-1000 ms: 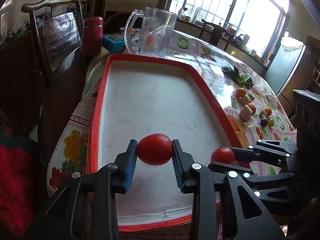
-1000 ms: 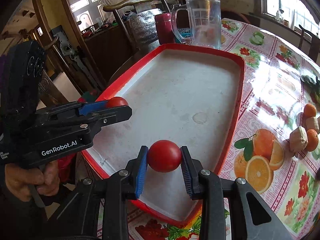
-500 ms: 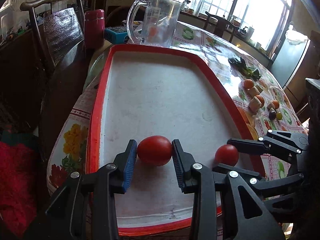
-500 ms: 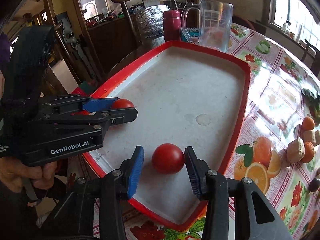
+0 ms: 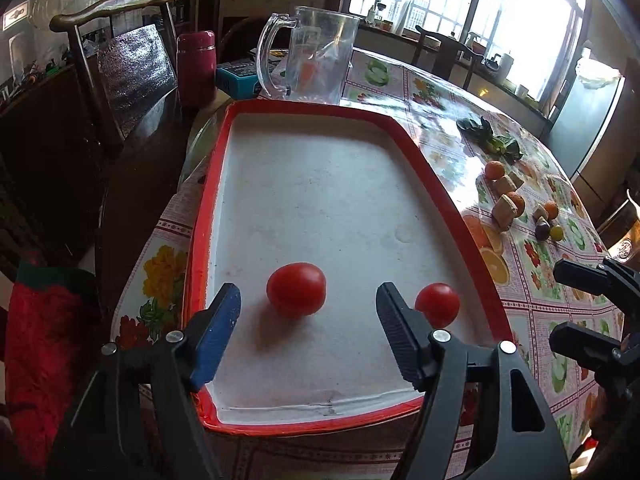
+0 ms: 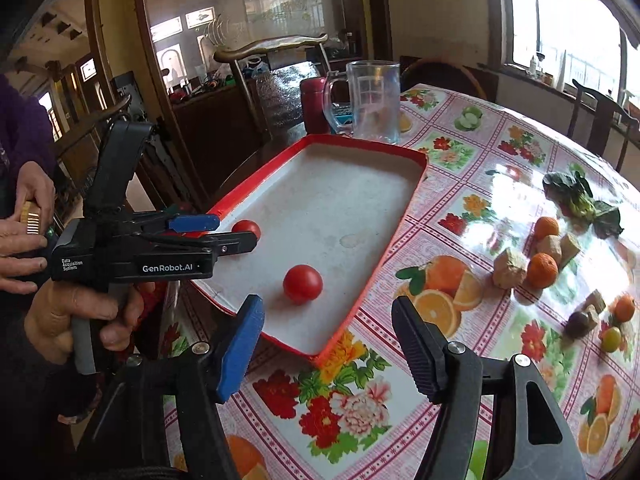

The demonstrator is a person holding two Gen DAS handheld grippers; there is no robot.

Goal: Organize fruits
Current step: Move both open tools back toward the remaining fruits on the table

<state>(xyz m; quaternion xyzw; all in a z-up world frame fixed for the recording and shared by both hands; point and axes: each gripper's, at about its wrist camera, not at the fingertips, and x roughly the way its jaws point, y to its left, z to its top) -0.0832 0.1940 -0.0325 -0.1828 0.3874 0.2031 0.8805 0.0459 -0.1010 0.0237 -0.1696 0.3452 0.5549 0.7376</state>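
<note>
**2 tomatoes in tray, rest of fruit not yet moved**

L gripper point(image 5: 308, 320): jaws opening, roughly half spread, nothing held. Larger tomato point(image 5: 296, 289) sits free on tray floor just ahead of the gap, no pad contact. Hovers over tray's near end.

R gripper point(image 6: 326, 340): jaws opening too, approx half spread, empty. It's off the tray, above the counter point(image 6: 472, 168) just outside tray's near corner. Smaller tomato point(image 6: 302, 283) lies inside the tray ahead of it, clear of both pads.

Landmark = red-rimmed tray point(image 5: 436, 184). Both tomatoes at its near end, apart from each other, larger one toward the near left, smaller toward the near right rim. Rest of tray floor bare. Glass mug point(image 5: 312, 64) + red flask point(image 5: 197, 68) just beyond tray's far end.

Progress (judgement): early. 2 items placed. Still left, to tray's right on the counter: small oranges point(image 6: 542, 270), a dark fruit point(image 6: 578, 324), a small yellow-green one point(image 6: 612, 339), mixed w/ tan chunks point(image 6: 509, 266), can't tell what those are. Leafy greens point(image 6: 580, 200) further out, prob not fruit. Next likely: R gripper to nearest orange.
</note>
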